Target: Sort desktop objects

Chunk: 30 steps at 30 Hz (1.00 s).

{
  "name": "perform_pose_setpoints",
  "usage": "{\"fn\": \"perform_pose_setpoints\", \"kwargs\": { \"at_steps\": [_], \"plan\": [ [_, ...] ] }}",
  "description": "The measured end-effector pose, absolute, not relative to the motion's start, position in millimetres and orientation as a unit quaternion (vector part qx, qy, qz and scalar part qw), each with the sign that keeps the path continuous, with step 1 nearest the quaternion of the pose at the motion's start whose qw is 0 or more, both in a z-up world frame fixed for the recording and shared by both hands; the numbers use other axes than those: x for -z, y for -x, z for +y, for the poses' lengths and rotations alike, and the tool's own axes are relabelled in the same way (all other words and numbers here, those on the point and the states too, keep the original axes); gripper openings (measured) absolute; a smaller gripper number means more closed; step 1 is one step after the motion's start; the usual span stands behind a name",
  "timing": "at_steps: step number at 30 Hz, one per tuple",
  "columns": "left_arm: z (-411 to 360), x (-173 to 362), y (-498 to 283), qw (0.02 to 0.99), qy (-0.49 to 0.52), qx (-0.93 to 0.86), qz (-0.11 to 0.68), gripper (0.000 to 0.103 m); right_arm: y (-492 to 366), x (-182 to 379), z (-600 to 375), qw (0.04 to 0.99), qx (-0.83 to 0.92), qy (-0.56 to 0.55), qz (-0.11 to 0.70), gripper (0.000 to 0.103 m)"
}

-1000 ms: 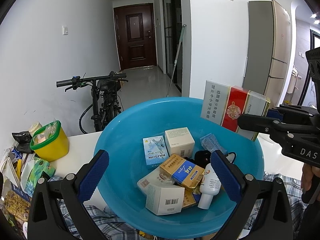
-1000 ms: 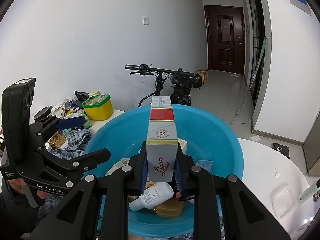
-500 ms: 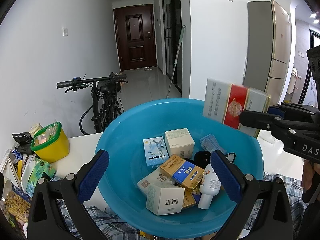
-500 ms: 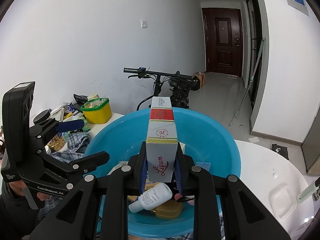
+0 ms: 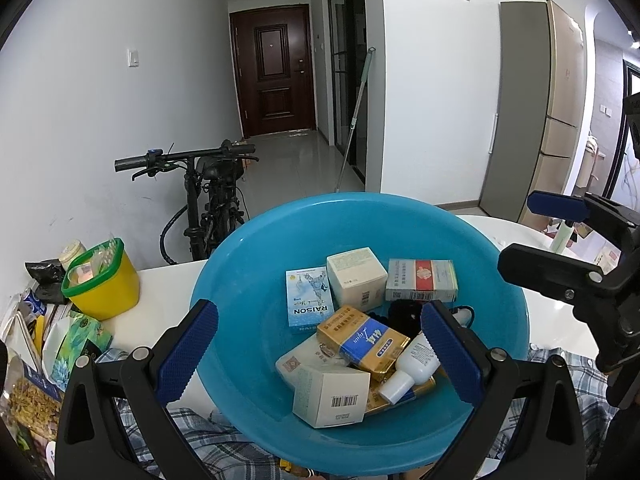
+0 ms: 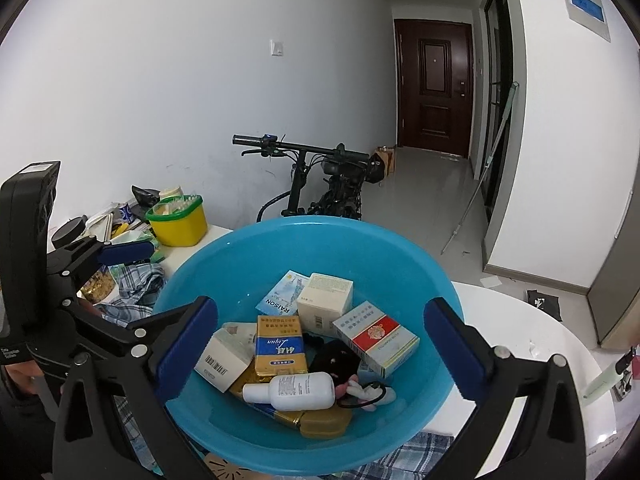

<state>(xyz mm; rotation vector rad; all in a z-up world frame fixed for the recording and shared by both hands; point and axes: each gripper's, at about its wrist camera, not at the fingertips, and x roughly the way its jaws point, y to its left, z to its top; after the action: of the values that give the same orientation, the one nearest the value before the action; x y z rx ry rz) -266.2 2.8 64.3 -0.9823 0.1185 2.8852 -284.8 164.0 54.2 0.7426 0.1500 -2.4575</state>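
A blue basin (image 5: 240, 280) (image 6: 224, 264) on the white table holds several boxes, a white bottle (image 6: 296, 390) and a black hair tie. The red-and-white cigarette carton (image 6: 376, 338) (image 5: 422, 280) lies inside it at the right. My right gripper (image 6: 320, 344) is open and empty above the basin's near side; it shows at the right of the left wrist view (image 5: 560, 232). My left gripper (image 5: 316, 344) is open and empty over the basin's near rim; it shows at the left of the right wrist view (image 6: 116, 260).
A yellow tub with a green rim (image 5: 102, 280) (image 6: 180, 220) and snack packets (image 5: 36, 344) stand left of the basin. A plaid cloth (image 6: 132, 284) lies under the near rim. A bicycle (image 5: 212, 200) stands behind the table.
My right gripper opened and let go of the red-and-white carton, which now lies in the basin. The left gripper stayed open in place.
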Motion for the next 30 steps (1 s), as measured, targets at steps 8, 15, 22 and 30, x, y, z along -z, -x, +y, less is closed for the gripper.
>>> {"fn": "perform_pose_setpoints", "kwargs": {
  "at_steps": [8,15,22,30],
  "plan": [
    [3,-63,267,0.047,0.323,-0.944,0.038,0.103,283,-56,162,0.283,0.916,-0.277,0.061,0.103],
    [0,-59,270,0.041,0.333,-0.942,0.035,0.103,279,-53,152,0.277,0.915,-0.278,0.089,0.103],
    [-2,-76,258,0.045,0.309,-0.950,0.032,0.103,255,-71,148,0.260,0.927,-0.250,0.103,0.103],
    [-6,-99,241,0.068,0.285,-0.956,0.017,0.103,204,-81,172,0.230,0.937,-0.249,0.084,0.103]
  ]
}}
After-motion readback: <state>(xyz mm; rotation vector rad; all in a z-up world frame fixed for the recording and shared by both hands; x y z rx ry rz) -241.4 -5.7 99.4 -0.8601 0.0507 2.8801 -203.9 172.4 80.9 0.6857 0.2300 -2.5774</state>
